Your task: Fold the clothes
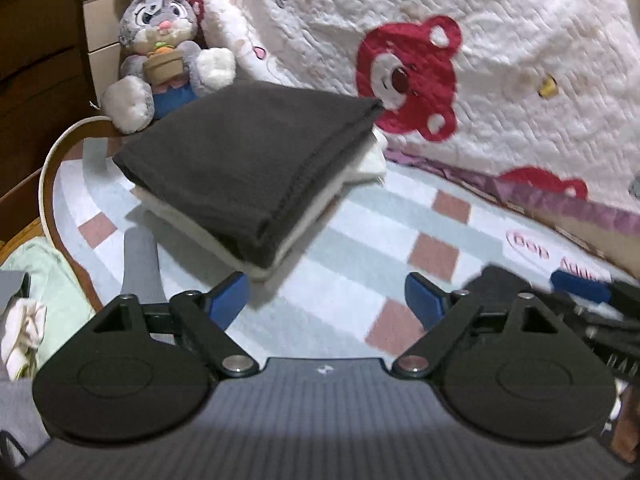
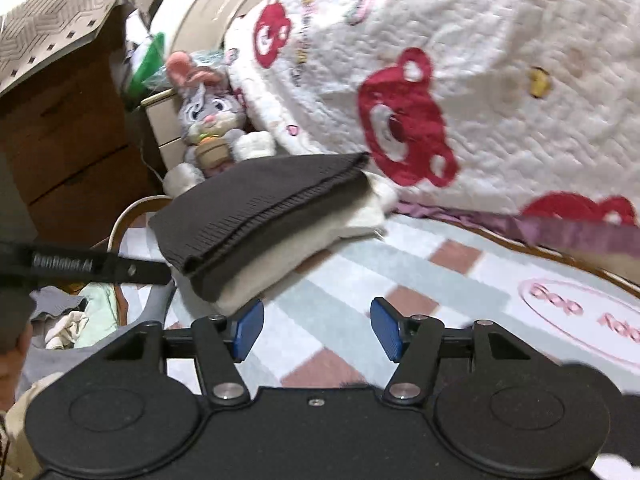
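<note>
A folded dark brown garment lies on top of a folded cream garment on the checked bed sheet. The stack also shows in the right wrist view: brown, cream. My left gripper is open and empty, just in front of the stack's near corner. My right gripper is open and empty, just in front of the stack too. The right gripper's blue tip shows at the right of the left wrist view.
A grey plush rabbit sits behind the stack. A white quilt with red bears is heaped at the back and right. Loose clothes lie off the bed's left edge. Wooden drawers stand at the left.
</note>
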`<state>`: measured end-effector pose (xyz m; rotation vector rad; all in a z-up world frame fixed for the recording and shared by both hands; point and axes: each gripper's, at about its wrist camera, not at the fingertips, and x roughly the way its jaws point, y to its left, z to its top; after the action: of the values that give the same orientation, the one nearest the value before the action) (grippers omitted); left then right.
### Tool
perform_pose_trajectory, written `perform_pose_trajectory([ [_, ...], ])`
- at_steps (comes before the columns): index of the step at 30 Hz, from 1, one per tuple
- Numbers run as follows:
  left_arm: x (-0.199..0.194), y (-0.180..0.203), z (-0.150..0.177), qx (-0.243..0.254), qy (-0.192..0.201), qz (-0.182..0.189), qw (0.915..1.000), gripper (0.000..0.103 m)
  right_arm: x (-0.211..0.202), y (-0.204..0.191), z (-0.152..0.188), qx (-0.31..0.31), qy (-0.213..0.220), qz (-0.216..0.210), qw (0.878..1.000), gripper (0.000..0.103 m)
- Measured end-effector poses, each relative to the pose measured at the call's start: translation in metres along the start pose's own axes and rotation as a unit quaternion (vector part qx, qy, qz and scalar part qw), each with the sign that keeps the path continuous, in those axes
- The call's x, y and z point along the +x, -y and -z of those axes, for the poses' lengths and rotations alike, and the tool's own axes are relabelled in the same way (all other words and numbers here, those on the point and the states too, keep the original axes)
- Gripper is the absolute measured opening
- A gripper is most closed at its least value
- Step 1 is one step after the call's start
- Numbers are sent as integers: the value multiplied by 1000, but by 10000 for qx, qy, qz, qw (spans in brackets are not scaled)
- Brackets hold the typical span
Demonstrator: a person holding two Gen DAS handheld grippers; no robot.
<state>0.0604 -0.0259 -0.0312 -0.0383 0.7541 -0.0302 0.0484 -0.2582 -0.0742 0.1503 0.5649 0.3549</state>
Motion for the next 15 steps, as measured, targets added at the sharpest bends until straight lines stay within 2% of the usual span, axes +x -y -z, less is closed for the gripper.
perform_pose_trajectory([
  [5,-14,16,22,215,1,-273,9994,94,-26,3,7,70,50,254,9996,69],
  [8,-21,22,28,295,-7,-299,9991,96,-36,-1,10,53,39,323,9995,74],
  [10,-26,26,32,343,-33,-290,9990,96,-40,-7,12,-11,6,395,9992,86],
  [15,-37,33,45,452,-141,-251,9986,96,-48,-20,18,-106,-81,519,9986,87],
])
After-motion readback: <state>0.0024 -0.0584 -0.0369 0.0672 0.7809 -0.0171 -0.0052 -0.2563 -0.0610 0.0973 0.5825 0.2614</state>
